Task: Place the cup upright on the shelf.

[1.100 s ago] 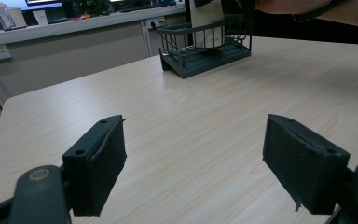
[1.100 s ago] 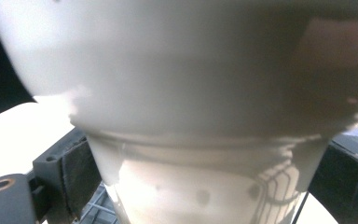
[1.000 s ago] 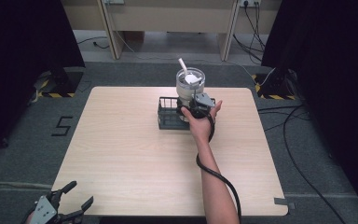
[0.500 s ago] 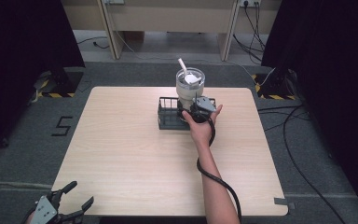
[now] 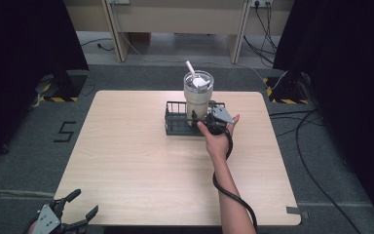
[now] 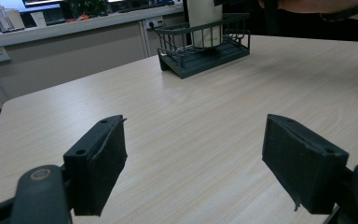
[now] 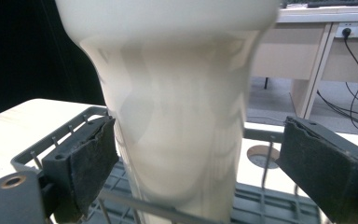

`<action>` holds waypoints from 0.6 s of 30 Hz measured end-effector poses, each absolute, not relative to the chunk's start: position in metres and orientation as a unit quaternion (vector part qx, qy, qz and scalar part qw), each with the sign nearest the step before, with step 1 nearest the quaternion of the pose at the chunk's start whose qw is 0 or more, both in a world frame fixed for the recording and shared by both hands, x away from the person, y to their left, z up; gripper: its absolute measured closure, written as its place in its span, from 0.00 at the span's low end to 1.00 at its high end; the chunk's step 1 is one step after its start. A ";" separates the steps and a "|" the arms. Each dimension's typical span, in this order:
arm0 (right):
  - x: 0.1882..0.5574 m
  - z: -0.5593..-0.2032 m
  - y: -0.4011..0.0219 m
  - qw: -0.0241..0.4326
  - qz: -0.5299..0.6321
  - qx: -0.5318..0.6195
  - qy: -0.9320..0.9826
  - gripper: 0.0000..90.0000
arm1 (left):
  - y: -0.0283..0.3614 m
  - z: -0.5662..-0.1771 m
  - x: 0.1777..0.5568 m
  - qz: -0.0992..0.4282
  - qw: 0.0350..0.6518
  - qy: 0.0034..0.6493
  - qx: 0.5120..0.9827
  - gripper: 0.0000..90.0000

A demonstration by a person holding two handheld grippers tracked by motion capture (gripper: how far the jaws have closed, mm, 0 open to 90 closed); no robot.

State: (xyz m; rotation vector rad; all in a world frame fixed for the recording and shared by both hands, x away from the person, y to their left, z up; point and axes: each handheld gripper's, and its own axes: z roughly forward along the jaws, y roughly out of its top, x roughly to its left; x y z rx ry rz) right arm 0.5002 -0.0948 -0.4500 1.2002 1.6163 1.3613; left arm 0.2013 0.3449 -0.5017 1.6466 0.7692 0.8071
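A cream tumbler point(image 5: 197, 97) with a clear lid and a white straw stands upright in a dark wire rack point(image 5: 177, 126) at the back middle of the table. My right gripper point(image 5: 199, 119), held in a hand, is at the tumbler's lower body from the near right. In the right gripper view the tumbler point(image 7: 177, 130) stands between the pads of the open right gripper point(image 7: 191, 168). The left pad is at its side and the right pad is clear of it. My left gripper point(image 5: 78, 213) is open and holds nothing, just off the table's front left corner.
The left gripper point(image 6: 193, 168) view looks across the bare wooden tabletop point(image 6: 205, 121) to the rack point(image 6: 205, 51) and the tumbler point(image 6: 204, 18). Beyond the table are a long desk point(image 5: 175, 19) and floor cables point(image 5: 316, 131). Dark curtains flank both sides.
The right hand and its gripper have shifted slightly to the right beside the tumbler. The left gripper has not moved.
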 end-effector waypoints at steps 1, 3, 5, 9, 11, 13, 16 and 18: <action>0.500 -0.450 -0.095 0.348 0.525 0.463 0.623 0.13 | 0.345 -0.502 0.201 0.341 0.545 0.324 0.694 0.23; 0.492 -0.448 -0.100 0.346 0.529 0.463 0.622 0.13 | 0.345 -0.502 0.201 0.341 0.546 0.324 0.694 0.23; 0.486 -0.446 -0.103 0.342 0.529 0.463 0.623 0.13 | 0.344 -0.502 0.201 0.341 0.545 0.323 0.694 0.23; 0.476 -0.442 -0.108 0.343 0.530 0.459 0.625 0.13 | 0.344 -0.501 0.201 0.341 0.544 0.322 0.695 0.23; 0.471 -0.440 -0.111 0.342 0.531 0.464 0.621 0.14 | 0.344 -0.501 0.201 0.342 0.544 0.321 0.695 0.23; 0.468 -0.440 -0.112 0.341 0.531 0.465 0.621 0.15 | 0.344 -0.501 0.201 0.342 0.544 0.321 0.696 0.23; 0.461 -0.437 -0.116 0.340 0.529 0.473 0.617 0.14 | 0.344 -0.501 0.201 0.342 0.545 0.320 0.695 0.23; 0.457 -0.437 -0.119 0.342 0.526 0.467 0.623 0.11 | 0.344 -0.501 0.201 0.343 0.545 0.321 0.695 0.24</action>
